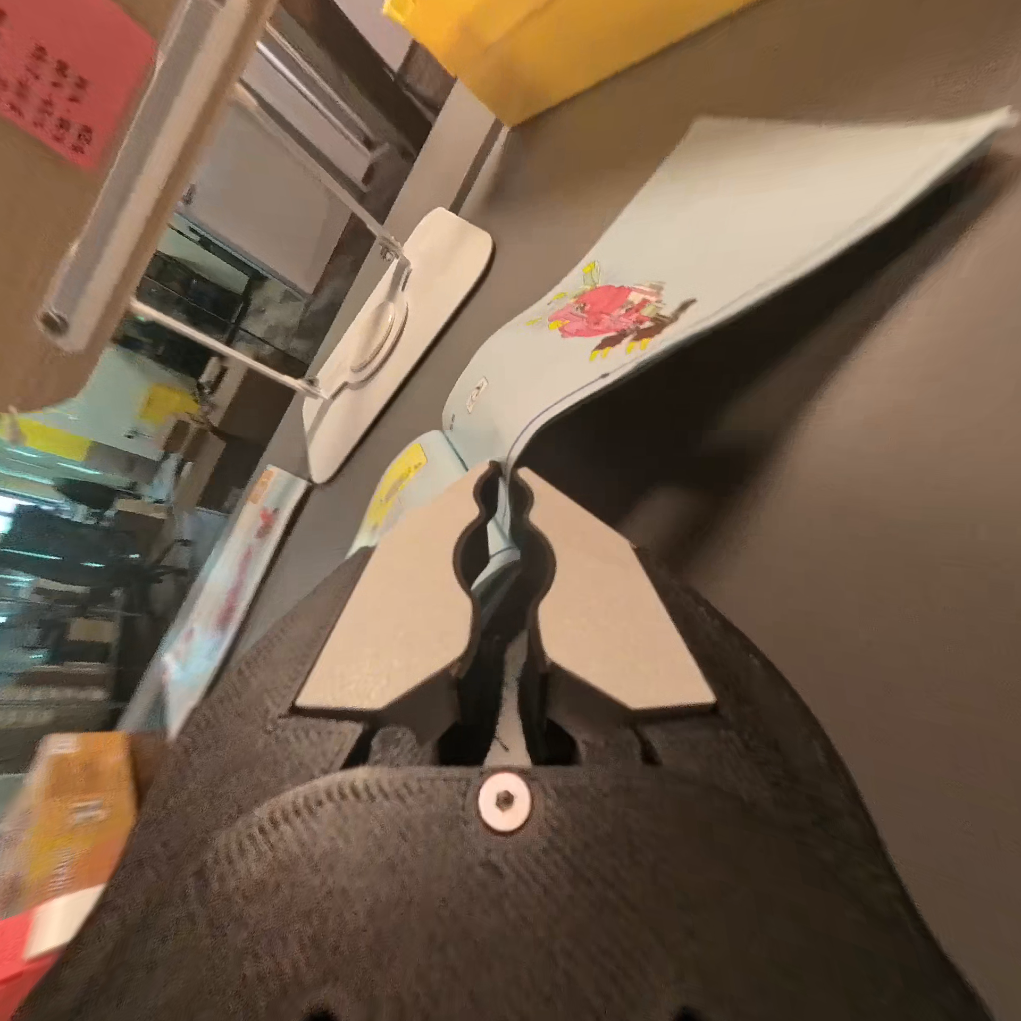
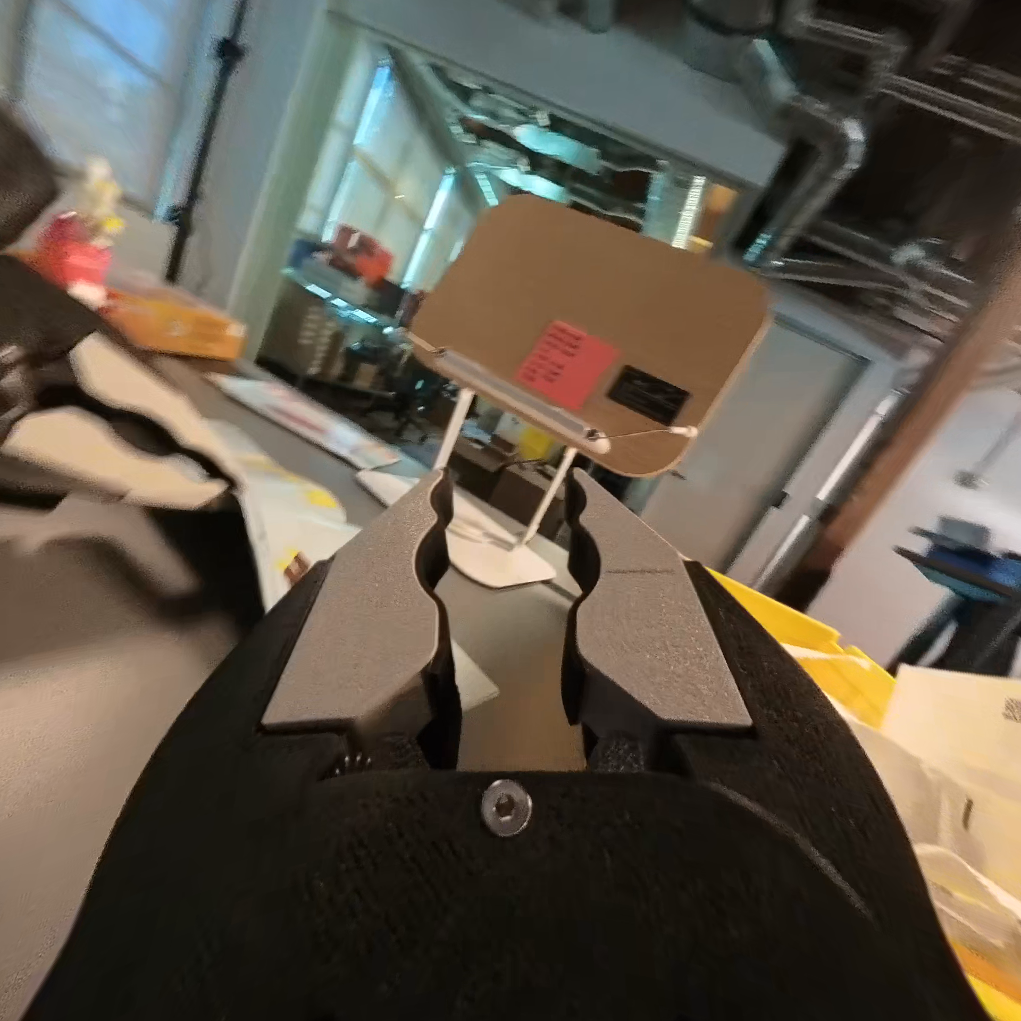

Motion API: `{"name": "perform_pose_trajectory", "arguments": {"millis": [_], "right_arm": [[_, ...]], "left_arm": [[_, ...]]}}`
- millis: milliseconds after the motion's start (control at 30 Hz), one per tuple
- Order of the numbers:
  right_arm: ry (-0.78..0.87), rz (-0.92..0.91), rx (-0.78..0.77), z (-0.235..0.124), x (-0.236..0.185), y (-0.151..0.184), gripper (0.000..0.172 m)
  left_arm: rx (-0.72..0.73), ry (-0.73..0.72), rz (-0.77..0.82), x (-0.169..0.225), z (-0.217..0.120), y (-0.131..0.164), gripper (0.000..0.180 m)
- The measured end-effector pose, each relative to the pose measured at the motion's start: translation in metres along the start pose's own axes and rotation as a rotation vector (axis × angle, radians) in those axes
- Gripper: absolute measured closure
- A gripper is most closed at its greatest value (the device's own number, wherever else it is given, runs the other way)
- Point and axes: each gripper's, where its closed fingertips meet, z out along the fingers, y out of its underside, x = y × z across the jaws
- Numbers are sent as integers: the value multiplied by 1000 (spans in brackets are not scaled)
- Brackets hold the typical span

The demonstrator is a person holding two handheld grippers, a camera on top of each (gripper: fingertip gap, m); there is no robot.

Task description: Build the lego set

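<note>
The left gripper (image 1: 508, 480) has its fingers clamped tight on the near corner of a pale blue booklet (image 1: 735, 232), and that pinch lifts the corner off the dark surface (image 1: 829, 497). The cover bows up in a curve and throws a shadow underneath. From the fingers the booklet's long side runs away toward the yellow bin (image 1: 530, 61), far end lying low near that bin, and the pink drawing on its cover faces up. Just left of the booklet sits the white base of a stand (image 1: 398, 342), a thin rod rising from it.

Over on the other side, the right gripper (image 2: 508, 486) hangs with its fingers apart and nothing between them. It points straight at that same stand, whose tan board (image 2: 596, 309) carries a pink note. The stand's base lies beyond the fingertips, well clear of them. More yellow bins and papers sit to the right of that gripper.
</note>
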Motion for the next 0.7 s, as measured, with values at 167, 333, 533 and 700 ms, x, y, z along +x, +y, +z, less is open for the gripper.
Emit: {"name": "perform_pose_trajectory", "arguments": {"millis": [167,333,533,700], "right_arm": [[-199,-125,-32,-31,-40,3,121],[-365,-314,-127,-28,-88,23,119],[-458,-335,-134,-21,-128,19,119],[-266,-667,-309,0,-109,53,137]], "left_arm": [[102,29,-229,-18,-7,-3,180],[138,73,-381,-27,-7,1,180],[155,93,-446,-31,-5,0,180],[172,103,-482,-33,-5,-2,180]]}}
